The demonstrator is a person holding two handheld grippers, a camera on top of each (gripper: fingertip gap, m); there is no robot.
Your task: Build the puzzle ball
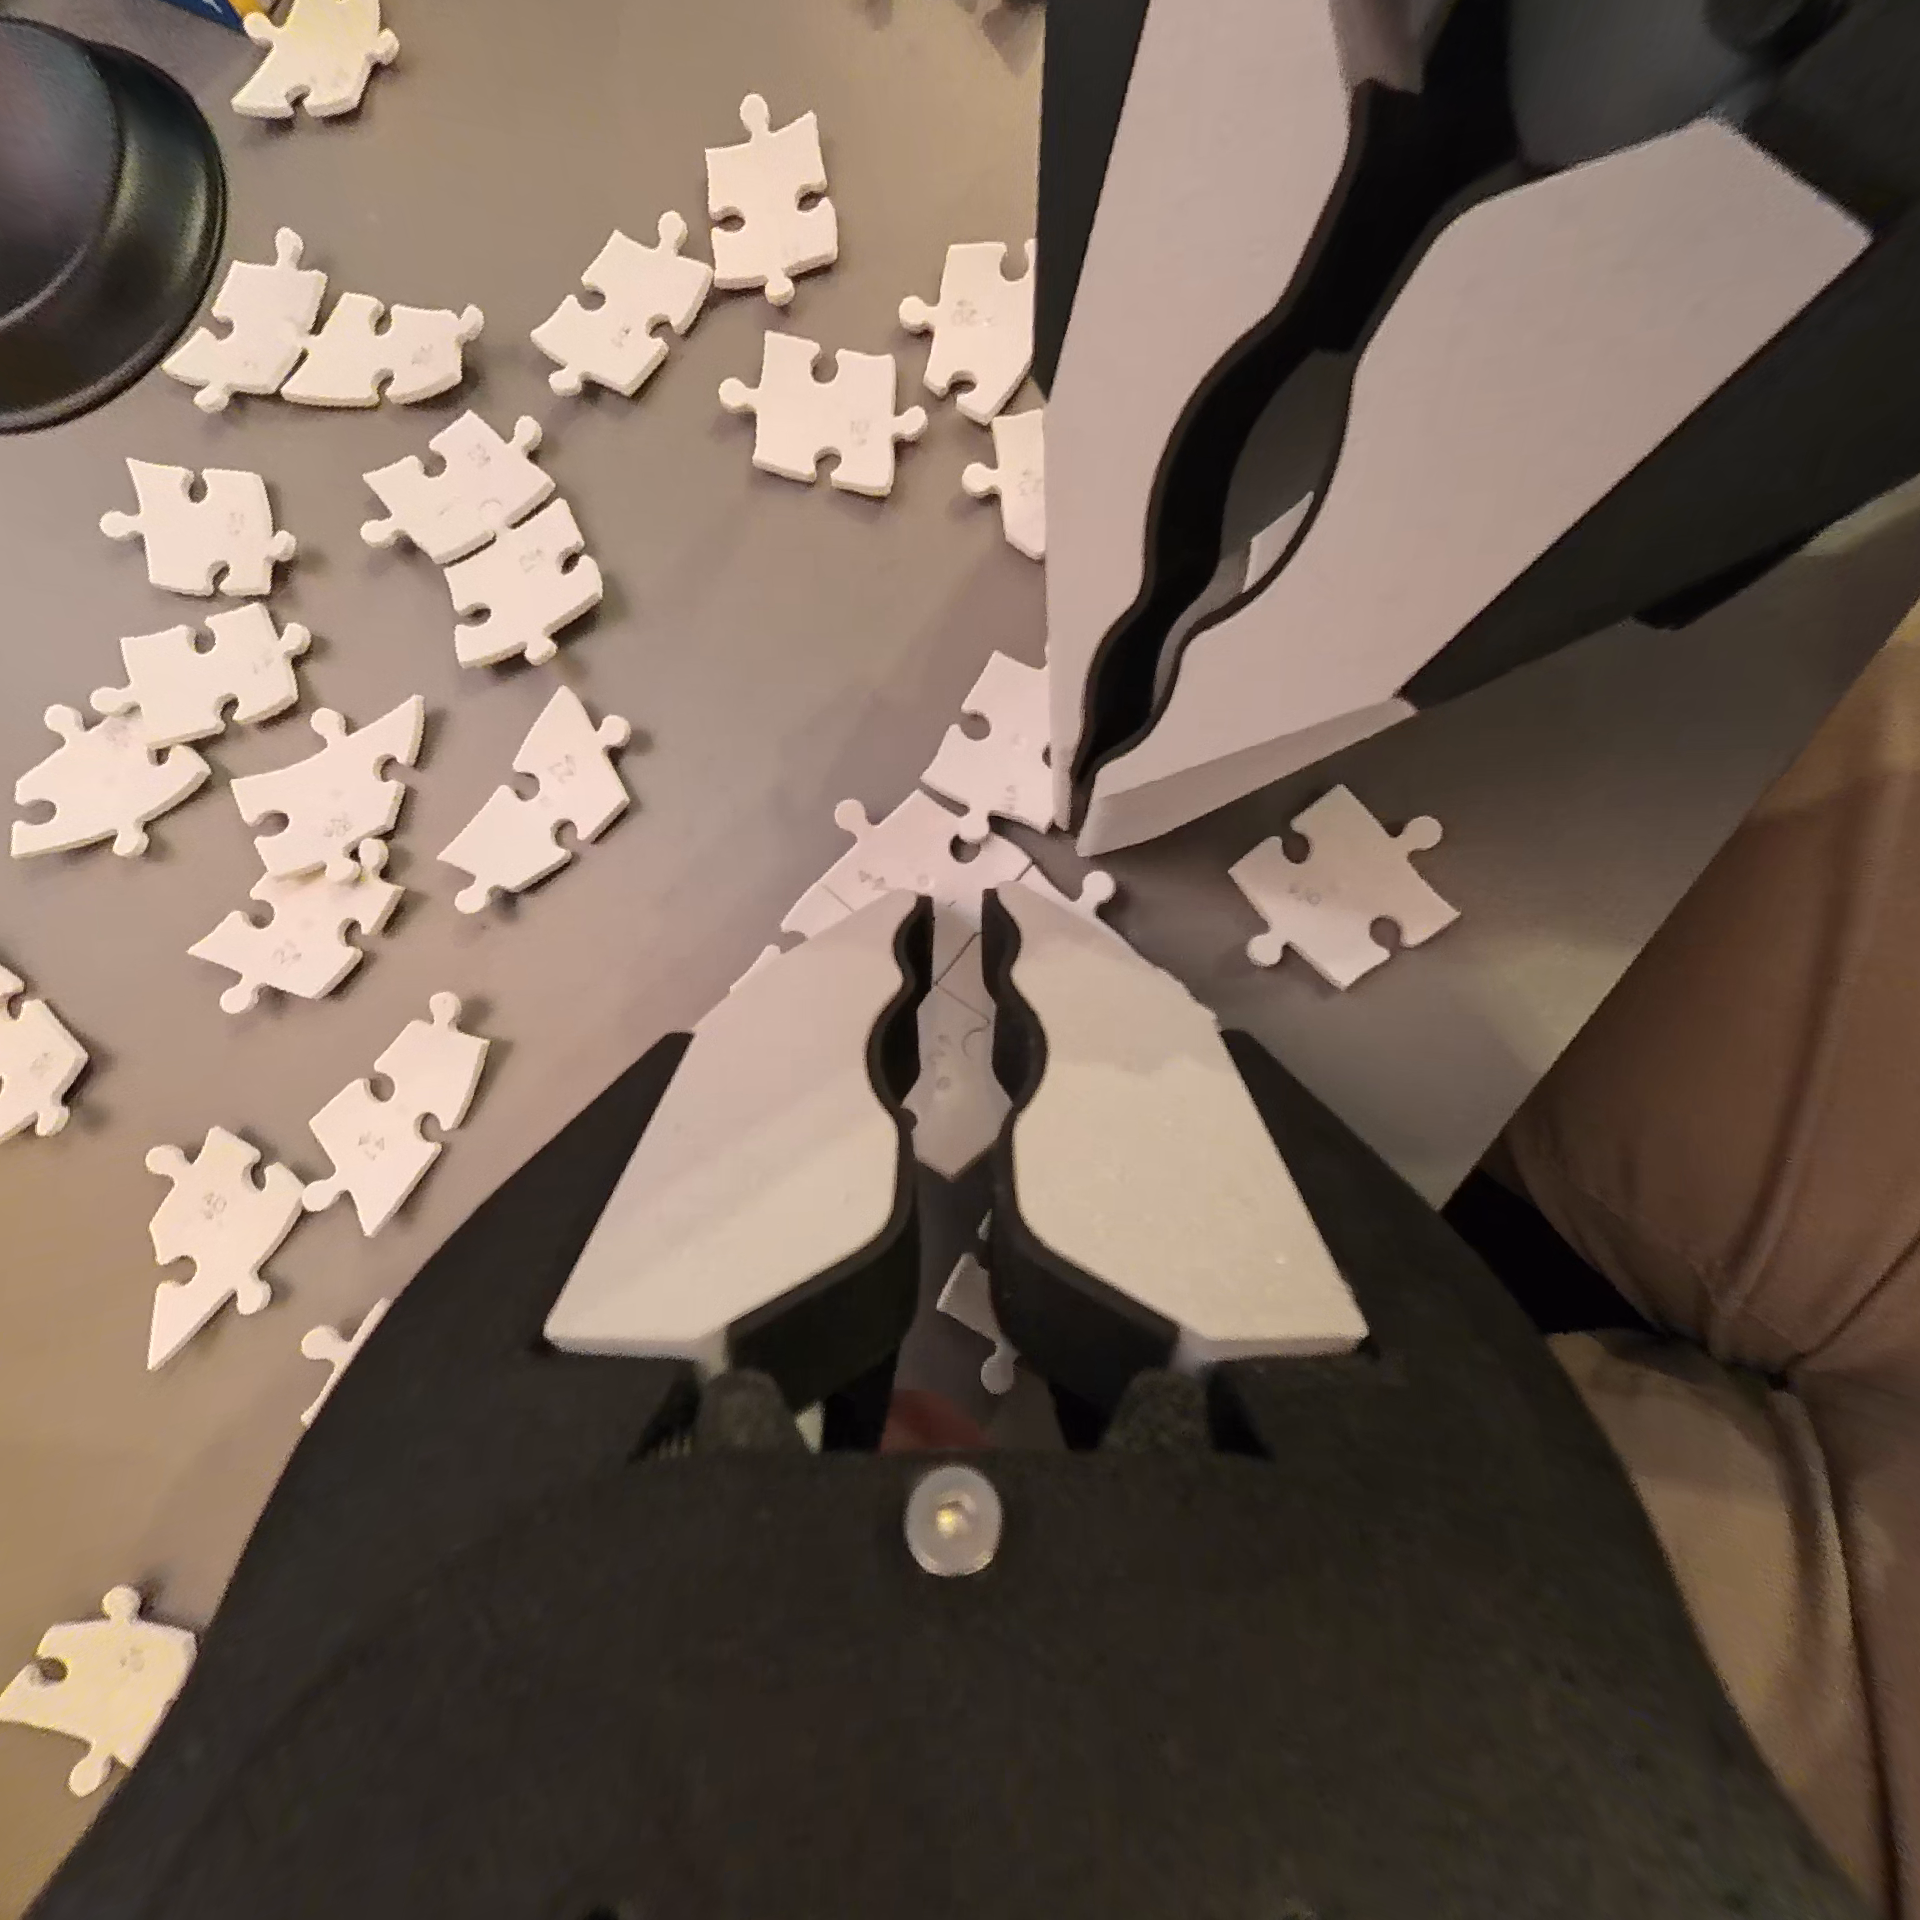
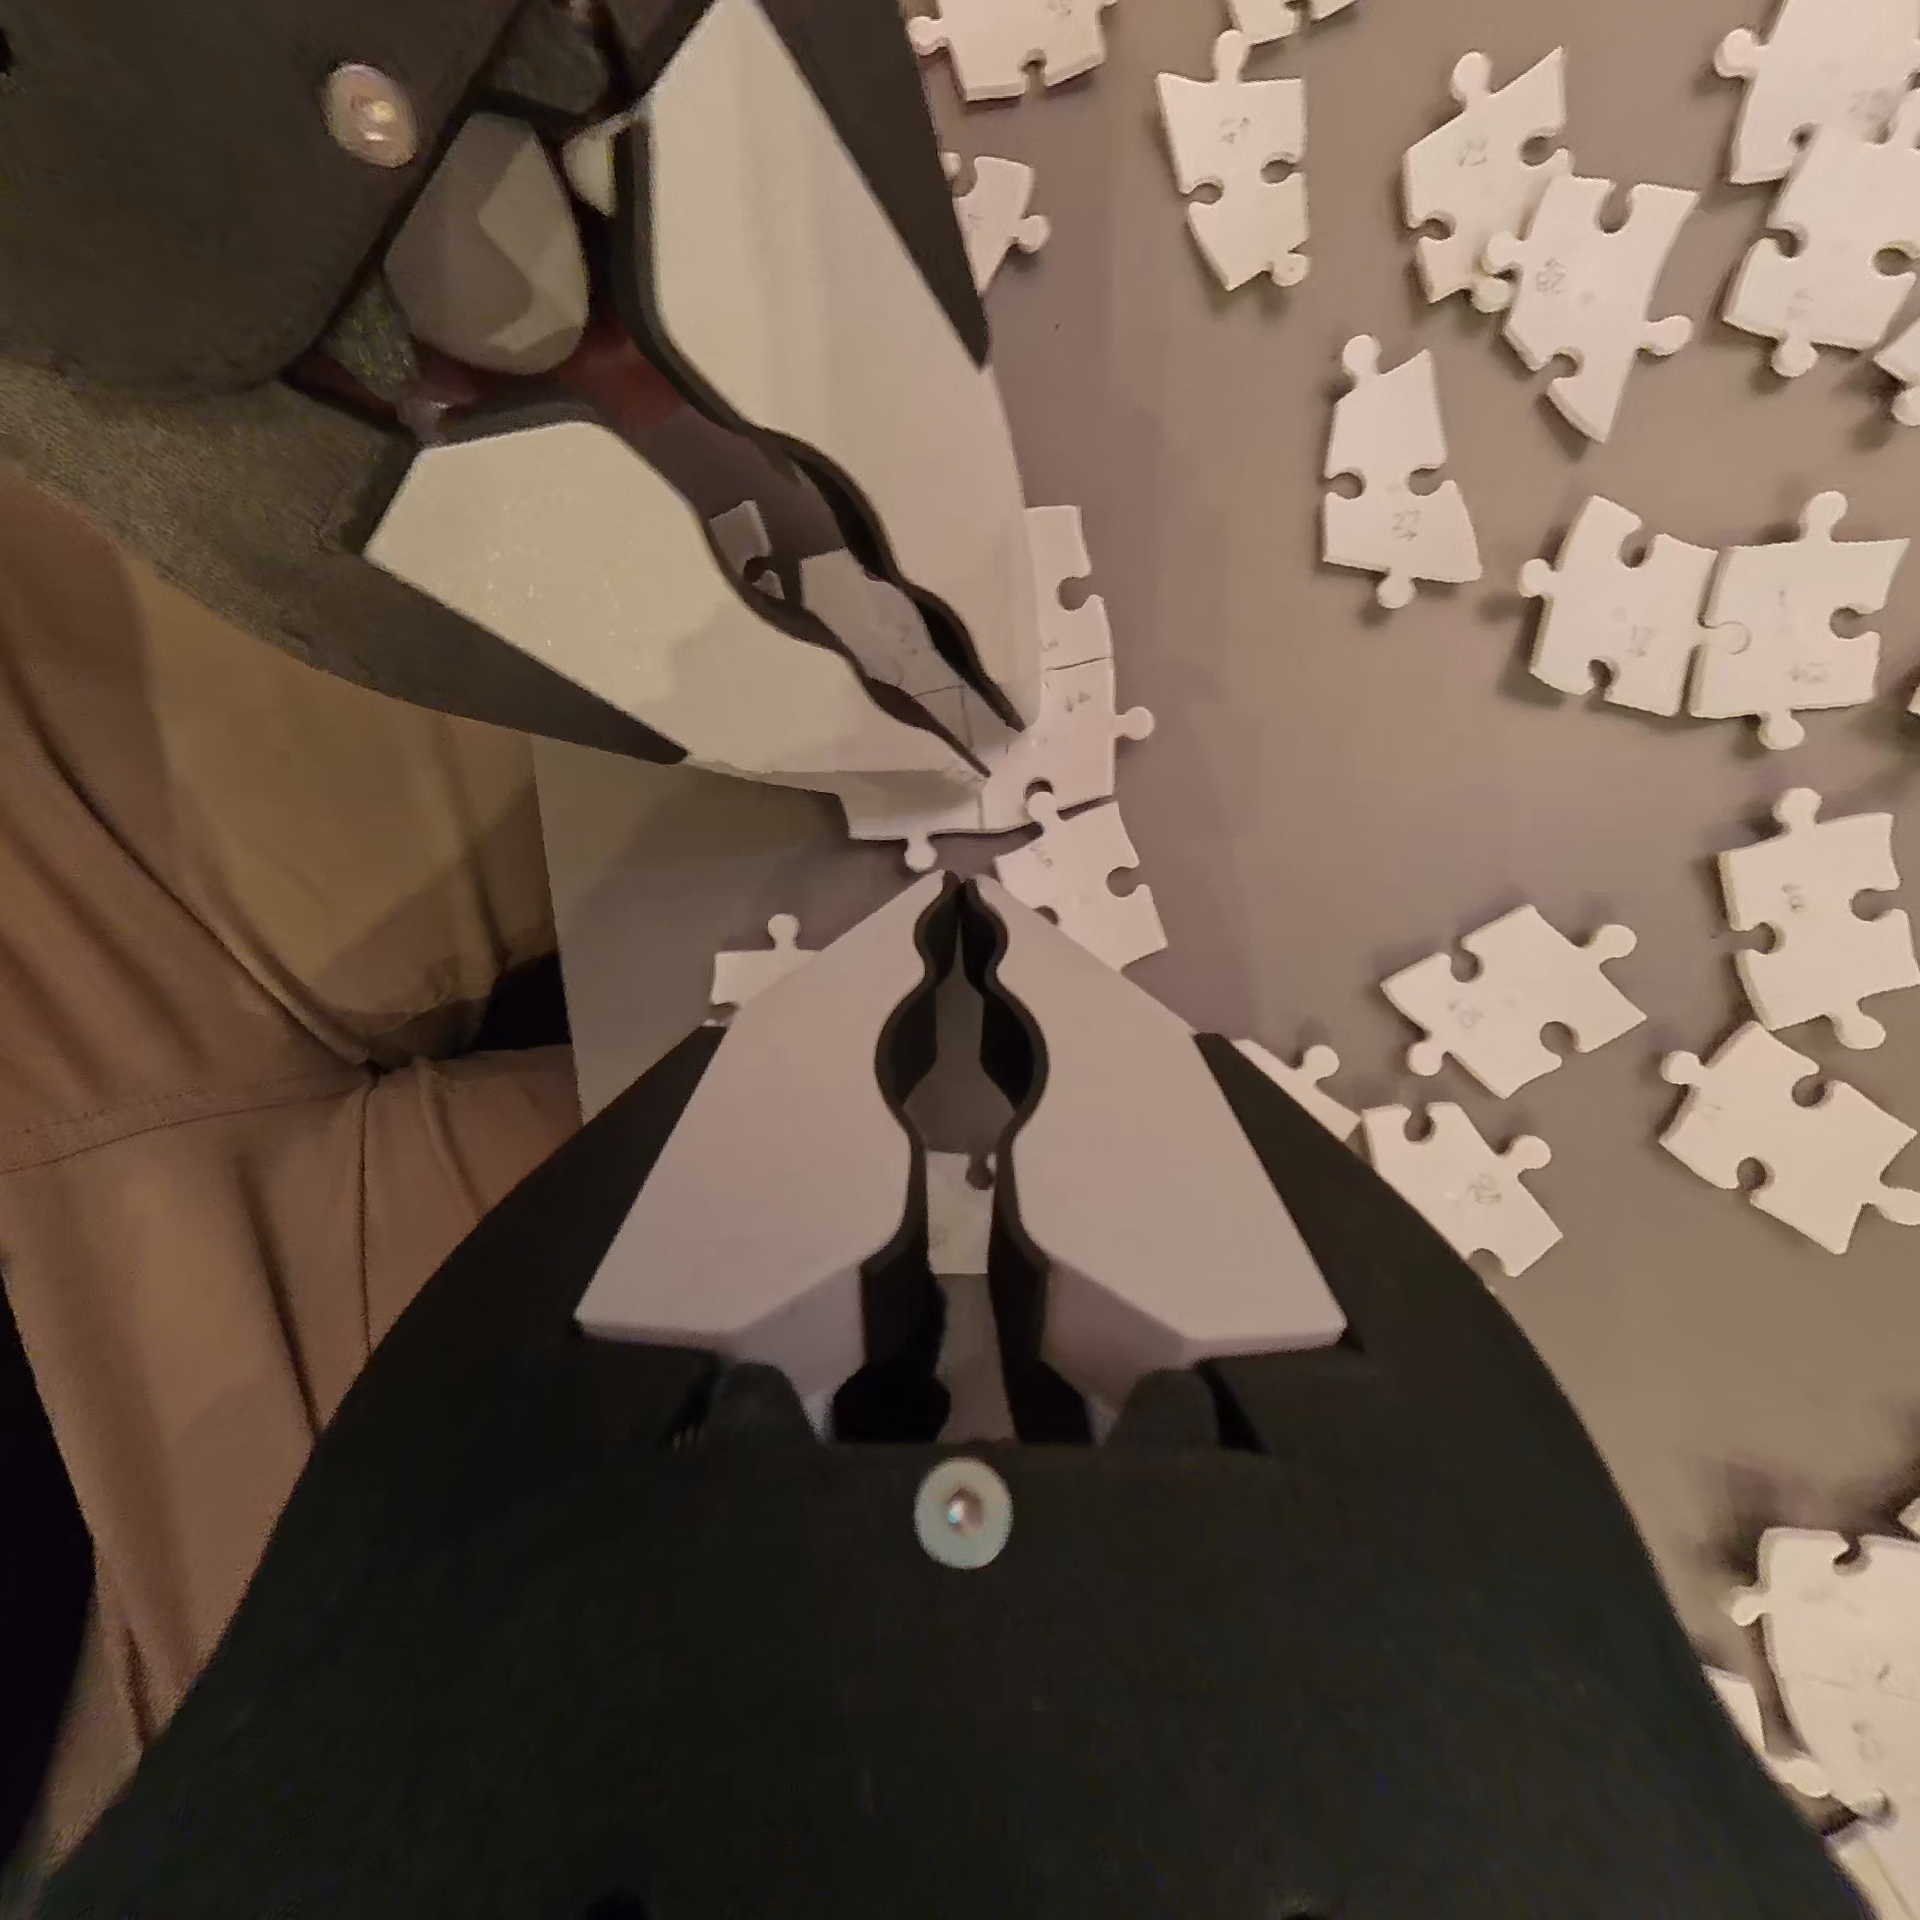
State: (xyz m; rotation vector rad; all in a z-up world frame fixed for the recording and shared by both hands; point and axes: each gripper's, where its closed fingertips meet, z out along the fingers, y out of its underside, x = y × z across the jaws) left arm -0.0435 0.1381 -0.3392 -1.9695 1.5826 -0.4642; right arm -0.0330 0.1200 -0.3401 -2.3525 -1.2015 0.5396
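We have barely begun: our nearly closed left gripper and closed, seemingly empty right gripper press a small joined cluster of white curved puzzle pieces, while most loose white pieces lie scattered on the grey table.

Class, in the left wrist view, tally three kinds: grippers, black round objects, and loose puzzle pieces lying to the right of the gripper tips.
Grippers: 2 (left gripper, right gripper)
Black round object: 1
Loose puzzle piece right of the tips: 1
Total: 4
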